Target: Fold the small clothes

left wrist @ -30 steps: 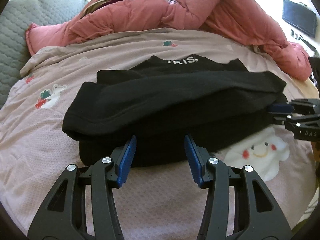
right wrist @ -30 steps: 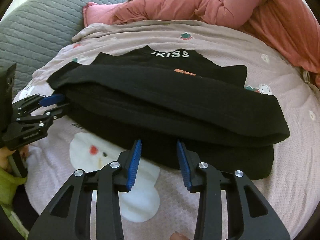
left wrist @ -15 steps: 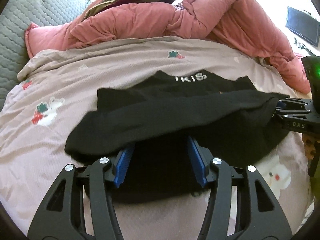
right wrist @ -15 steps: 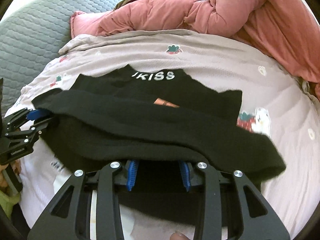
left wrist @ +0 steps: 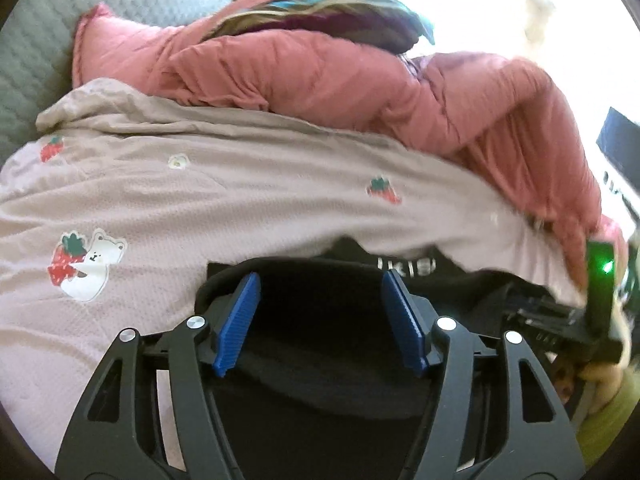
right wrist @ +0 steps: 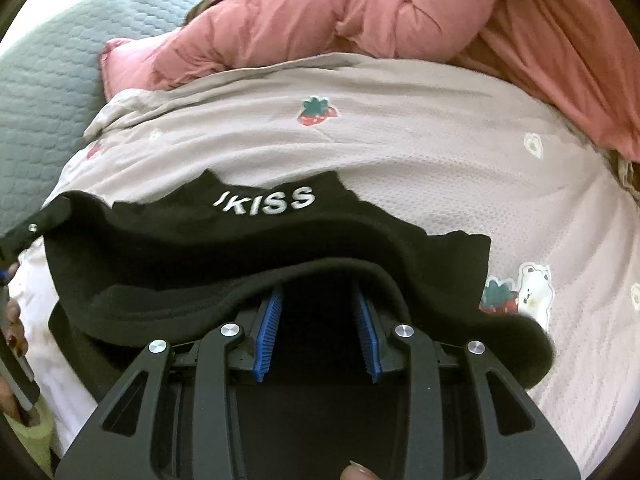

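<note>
Black garment (right wrist: 256, 264) lies on the pale sheet (right wrist: 420, 152) of the bed, white "IKISS" lettering facing up at its far edge, a fold of cloth draped over both tools. Left gripper (left wrist: 320, 320): low over the near part of the garment, pointing toward the pink duvet (left wrist: 360, 80); blue pads (left wrist: 238, 324) spread wide, jaws open, black cloth between and under them, nothing pinched. Right gripper (right wrist: 318, 320): pushed in beneath the raised fold, blue pads (right wrist: 268, 332) partly covered by its hem; jaws apart with cloth lying between them, not clamped. In the left view the right gripper (left wrist: 552, 320) sits at the garment's right edge, blurred, green light lit on its body. Grey quilted pad (right wrist: 40, 92) behind the sheet on the left. Compared with 1.0 s ago: both grippers then stood short of the garment's near edge with bare sheet under the fingers; now both are in at the cloth, the fold is lifted over them, and the lettering sits much closer to the fingers.
</note>
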`<state>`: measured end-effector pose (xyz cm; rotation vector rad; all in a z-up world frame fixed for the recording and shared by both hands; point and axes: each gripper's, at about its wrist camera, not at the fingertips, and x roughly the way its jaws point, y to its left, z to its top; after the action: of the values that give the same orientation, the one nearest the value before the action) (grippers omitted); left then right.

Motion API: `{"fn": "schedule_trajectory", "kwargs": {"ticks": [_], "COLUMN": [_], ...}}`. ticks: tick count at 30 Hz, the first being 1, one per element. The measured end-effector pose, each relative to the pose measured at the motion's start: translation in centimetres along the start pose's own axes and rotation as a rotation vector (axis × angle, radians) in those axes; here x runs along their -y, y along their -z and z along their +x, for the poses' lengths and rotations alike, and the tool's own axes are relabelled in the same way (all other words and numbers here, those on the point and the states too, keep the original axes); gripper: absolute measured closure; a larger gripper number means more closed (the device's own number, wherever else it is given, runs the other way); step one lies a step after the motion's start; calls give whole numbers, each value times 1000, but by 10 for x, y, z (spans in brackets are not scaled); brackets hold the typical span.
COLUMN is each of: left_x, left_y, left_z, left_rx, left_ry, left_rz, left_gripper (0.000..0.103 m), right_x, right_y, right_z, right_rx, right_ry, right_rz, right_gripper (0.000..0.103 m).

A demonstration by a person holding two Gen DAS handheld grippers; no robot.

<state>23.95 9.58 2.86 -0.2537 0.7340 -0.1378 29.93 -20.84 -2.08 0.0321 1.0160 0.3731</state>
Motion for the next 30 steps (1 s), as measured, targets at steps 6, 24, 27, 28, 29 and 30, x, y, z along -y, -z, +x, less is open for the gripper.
{"fn": "schedule_trajectory", "kwargs": {"ticks": [6, 24, 27, 28, 29, 30], "left_x": [-35, -46, -49, -50, -51, -52], "left_y": [3, 10, 7, 6, 5, 4], "left_z": [-14, 31, 38, 40, 41, 43], "left_rx": [77, -69, -73, -73, -72, -66], "left_ry": [-19, -16, 14, 30, 34, 34], "left_rz": [-82, 147, 130, 119, 118, 124], "left_gripper": [40, 37, 37, 37, 37, 38], "right_x": [21, 73, 74, 75, 75, 74], "right_y": [-13, 9, 8, 7, 5, 3], "right_z": [15, -34, -23, -20, -15, -12], "right_rx": [-13, 89, 76, 73, 72, 68], "right_ry": [61, 211, 229, 230, 233, 233], "right_rz": [86, 35, 22, 21, 20, 21], "right_gripper": [70, 39, 39, 39, 39, 39]}}
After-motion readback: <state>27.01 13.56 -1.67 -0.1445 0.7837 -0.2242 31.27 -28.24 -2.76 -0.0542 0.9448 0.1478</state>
